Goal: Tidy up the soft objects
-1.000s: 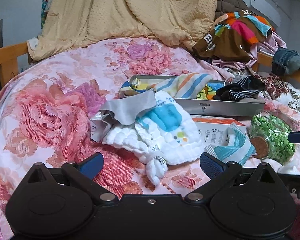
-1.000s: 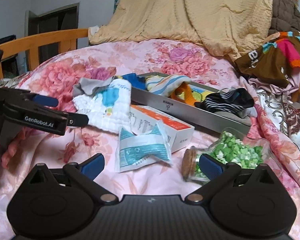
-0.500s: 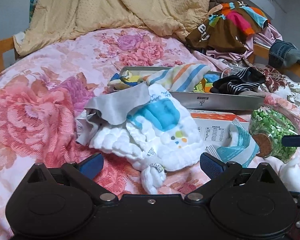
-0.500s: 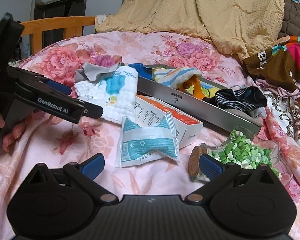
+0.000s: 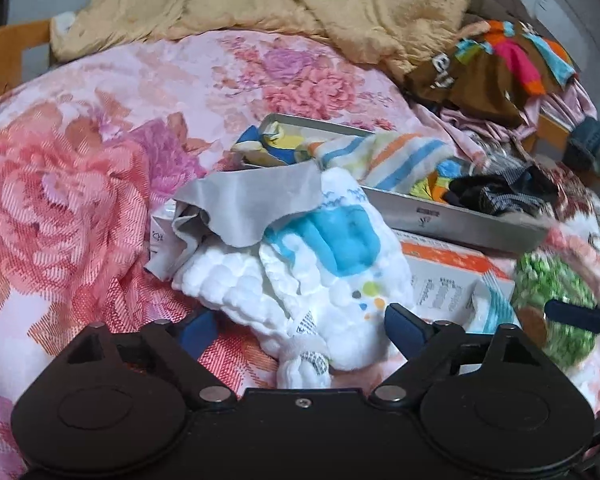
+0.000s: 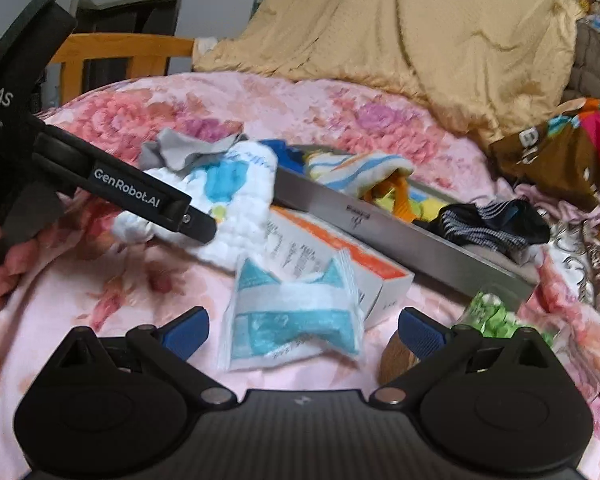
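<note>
A white quilted cloth with a blue print [image 5: 320, 276] lies on the floral bedspread, with a grey cloth [image 5: 252, 204] draped over its far side. My left gripper [image 5: 296, 330] is open, its blue fingertips on either side of the white cloth's near end. The cloth also shows in the right wrist view [image 6: 236, 200], with the left gripper's finger [image 6: 172, 208] over it. My right gripper [image 6: 304, 328] is open and empty above a sealed teal and white packet [image 6: 296, 312]. A metal tray [image 6: 404, 236] behind holds a striped towel [image 6: 360, 168] and dark striped socks [image 6: 496, 224].
An orange and white carton [image 6: 332, 264] lies against the tray's front wall. A jar of green beads with a cork [image 6: 484, 320] lies on its side to the right. A tan quilt [image 6: 420, 28] and a pile of clothes [image 6: 560, 152] lie at the back; a wooden bed rail [image 6: 120, 48] stands left.
The left gripper has moved forward so that the white cloth's near end now lies between its open fingers. The right gripper has come closer to the teal packet.
</note>
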Demonstrator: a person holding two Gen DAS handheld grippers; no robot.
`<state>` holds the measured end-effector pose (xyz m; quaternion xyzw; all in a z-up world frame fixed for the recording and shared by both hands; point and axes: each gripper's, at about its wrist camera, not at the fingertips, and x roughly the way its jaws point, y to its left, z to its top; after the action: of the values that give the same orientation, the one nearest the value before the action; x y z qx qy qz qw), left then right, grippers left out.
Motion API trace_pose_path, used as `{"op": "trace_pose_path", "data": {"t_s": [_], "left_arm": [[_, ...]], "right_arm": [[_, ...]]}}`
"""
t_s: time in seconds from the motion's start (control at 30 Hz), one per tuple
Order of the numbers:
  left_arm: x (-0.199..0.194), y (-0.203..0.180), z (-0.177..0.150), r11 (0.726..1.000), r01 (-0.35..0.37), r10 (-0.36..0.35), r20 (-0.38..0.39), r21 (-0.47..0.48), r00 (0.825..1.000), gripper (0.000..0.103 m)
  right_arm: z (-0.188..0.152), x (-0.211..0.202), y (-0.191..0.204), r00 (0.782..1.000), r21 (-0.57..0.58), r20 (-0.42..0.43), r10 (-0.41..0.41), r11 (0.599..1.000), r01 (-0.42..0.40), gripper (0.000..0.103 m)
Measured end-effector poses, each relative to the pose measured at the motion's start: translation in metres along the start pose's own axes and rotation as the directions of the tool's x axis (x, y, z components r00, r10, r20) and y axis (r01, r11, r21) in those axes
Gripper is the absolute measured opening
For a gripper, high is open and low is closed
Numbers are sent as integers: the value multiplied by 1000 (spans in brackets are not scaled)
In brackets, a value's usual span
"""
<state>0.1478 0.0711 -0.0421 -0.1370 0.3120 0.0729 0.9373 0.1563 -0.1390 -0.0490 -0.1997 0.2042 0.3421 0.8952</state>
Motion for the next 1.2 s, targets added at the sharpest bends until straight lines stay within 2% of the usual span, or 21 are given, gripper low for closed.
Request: {"op": "trace_pose_path", "data": {"t_s": [0.17, 0.27, 0.3, 0.33, 0.53, 0.67, 0.9, 1.2], "left_arm": [[4, -3, 2, 999, -1, 0, -21, -55, 1000, 76], [5, -7, 2, 998, 8, -10, -34, -66, 999, 64], [6, -8, 2, 997, 19, -23, -47, -75, 999, 55], [7, -8, 2, 996, 26, -31, -59, -87, 998, 52], [7, -8, 2, 991, 29, -38, -69, -132, 997, 41], [5, -12, 1, 992, 8, -19, -85, -128, 996, 37], [-2, -31, 6, 996, -37, 24, -146, -83, 989, 32], [-17, -50, 1, 997, -80, 74, -240, -16, 968, 31]], "right_arm": [[0, 12, 1, 1000, 14, 9, 6, 1000, -6, 103], [0, 19, 3, 1000, 3, 16, -3, 1000, 2, 102], [-1, 21, 3, 1000, 4, 15, -7, 1000, 7, 100], [-1, 22, 2, 1000, 8, 12, -7, 1000, 6, 96], [-2, 20, 1, 1000, 17, 12, -2, 1000, 2, 87], [-2, 20, 1, 1000, 28, 6, 7, 1000, -7, 84], [1, 13, 1, 1000, 46, 1, 19, 999, -19, 70], [5, -9, -11, 999, 104, 5, 39, 994, -40, 67]]}}
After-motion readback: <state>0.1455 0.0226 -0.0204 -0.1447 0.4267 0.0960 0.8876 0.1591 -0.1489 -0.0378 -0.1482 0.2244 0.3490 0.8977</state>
